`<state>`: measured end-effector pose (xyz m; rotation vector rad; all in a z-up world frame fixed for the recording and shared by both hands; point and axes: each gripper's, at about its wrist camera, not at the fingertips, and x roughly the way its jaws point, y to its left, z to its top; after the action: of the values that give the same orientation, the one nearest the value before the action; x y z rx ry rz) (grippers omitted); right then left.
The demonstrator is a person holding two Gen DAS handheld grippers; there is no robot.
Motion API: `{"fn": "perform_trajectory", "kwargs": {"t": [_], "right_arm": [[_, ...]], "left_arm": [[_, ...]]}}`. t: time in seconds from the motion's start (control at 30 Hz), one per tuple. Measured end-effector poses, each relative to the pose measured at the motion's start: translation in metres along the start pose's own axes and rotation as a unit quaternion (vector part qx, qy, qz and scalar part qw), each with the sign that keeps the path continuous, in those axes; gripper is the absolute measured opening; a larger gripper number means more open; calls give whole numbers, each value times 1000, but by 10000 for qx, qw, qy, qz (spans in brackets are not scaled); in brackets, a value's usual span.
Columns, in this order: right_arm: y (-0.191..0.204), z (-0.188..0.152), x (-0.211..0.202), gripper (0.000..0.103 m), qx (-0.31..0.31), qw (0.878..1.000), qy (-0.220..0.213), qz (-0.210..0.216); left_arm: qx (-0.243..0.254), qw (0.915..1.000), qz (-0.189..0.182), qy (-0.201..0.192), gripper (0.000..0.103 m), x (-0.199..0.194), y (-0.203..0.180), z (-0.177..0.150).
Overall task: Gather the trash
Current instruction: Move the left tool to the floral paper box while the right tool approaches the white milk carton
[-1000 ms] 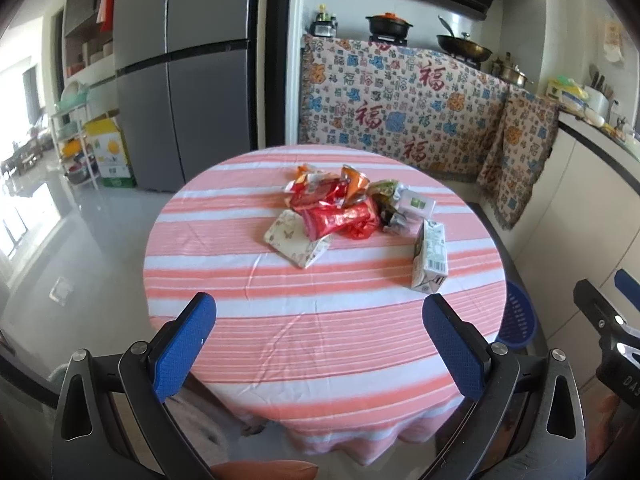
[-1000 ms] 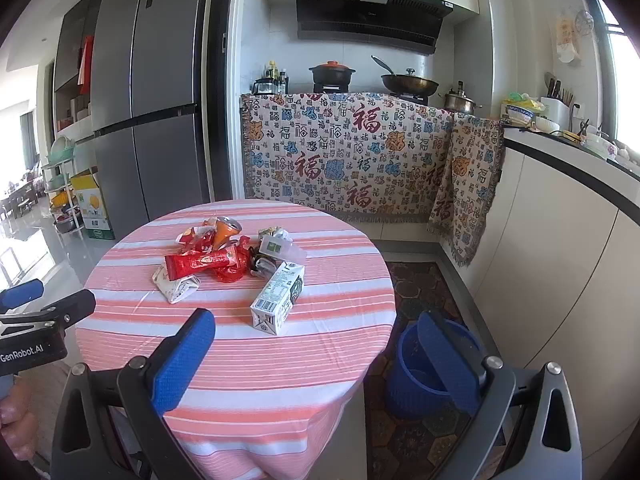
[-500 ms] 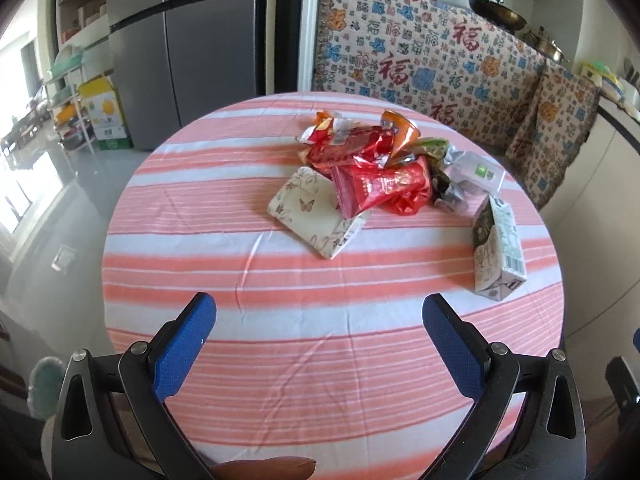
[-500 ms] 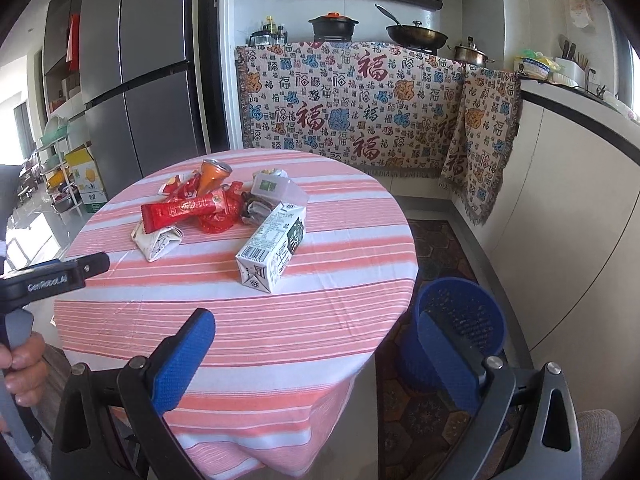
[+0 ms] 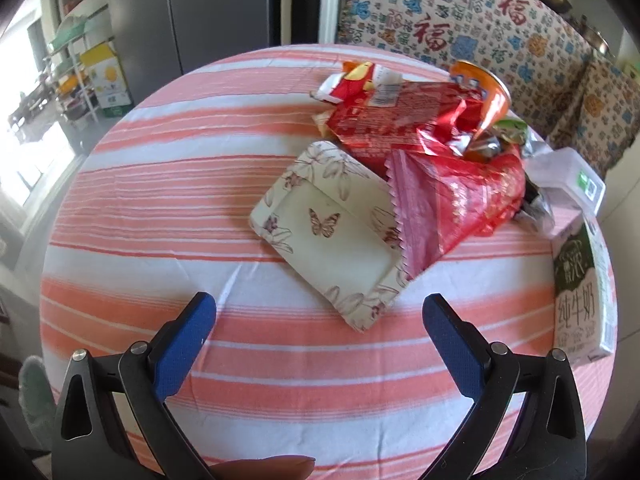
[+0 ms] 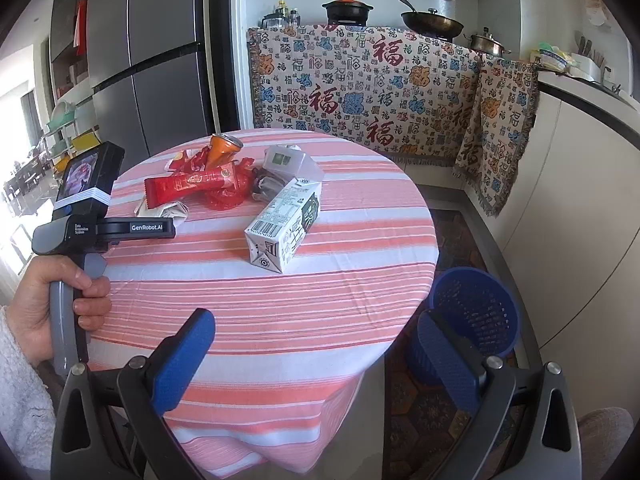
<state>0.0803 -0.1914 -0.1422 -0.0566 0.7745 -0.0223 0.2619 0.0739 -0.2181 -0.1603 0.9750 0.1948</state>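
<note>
A pile of trash lies on the round striped table [image 5: 160, 208]: a cream butterfly-print pack [image 5: 332, 232], red wrappers [image 5: 452, 200], an orange can [image 5: 484, 88], a clear plastic box [image 5: 576, 180] and a milk carton [image 5: 584, 300]. My left gripper [image 5: 319, 318] is open and empty, just short of the butterfly pack. My right gripper [image 6: 316, 334] is open and empty over the table's near edge, with the milk carton [image 6: 286, 226] ahead. A blue basket [image 6: 476, 312] stands on the floor to the right of the table.
The left hand-held gripper body [image 6: 92, 216] shows at the left of the right wrist view. A grey fridge [image 6: 152, 64] stands behind the table. A cloth-covered counter [image 6: 360, 92] with pots runs along the back, and white cabinets [image 6: 580, 184] along the right.
My left gripper has moved forward and down over the table, close to the butterfly pack. My right gripper has pulled back slightly and the left gripper body has come further into its view.
</note>
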Motion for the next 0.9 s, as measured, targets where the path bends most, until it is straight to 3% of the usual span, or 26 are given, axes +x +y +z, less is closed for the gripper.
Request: {"fn": "perform_trajectory", "kwargs": {"t": [0.3, 0.5, 0.6, 0.73, 0.83, 0.9], "right_arm": [[10, 1, 0, 103, -115, 9999, 8, -18], [12, 0, 1, 103, -167, 9998, 26, -51], [10, -1, 2, 103, -139, 9998, 49, -95], [6, -3, 3, 103, -126, 9998, 63, -148], [6, -3, 4, 103, -161, 9997, 93, -153], [7, -3, 5, 103, -181, 9997, 85, -158]], "left_arm": [[-618, 9972, 407, 33, 103, -5, 53, 4], [-917, 9916, 910, 73, 103, -10, 89, 1], [-876, 9951, 452, 54, 103, -21, 91, -3], [-185, 9989, -437, 48, 103, -32, 68, -1], [336, 9974, -608, 175, 103, -22, 44, 15], [597, 9963, -532, 311, 103, -5, 36, 26]]}}
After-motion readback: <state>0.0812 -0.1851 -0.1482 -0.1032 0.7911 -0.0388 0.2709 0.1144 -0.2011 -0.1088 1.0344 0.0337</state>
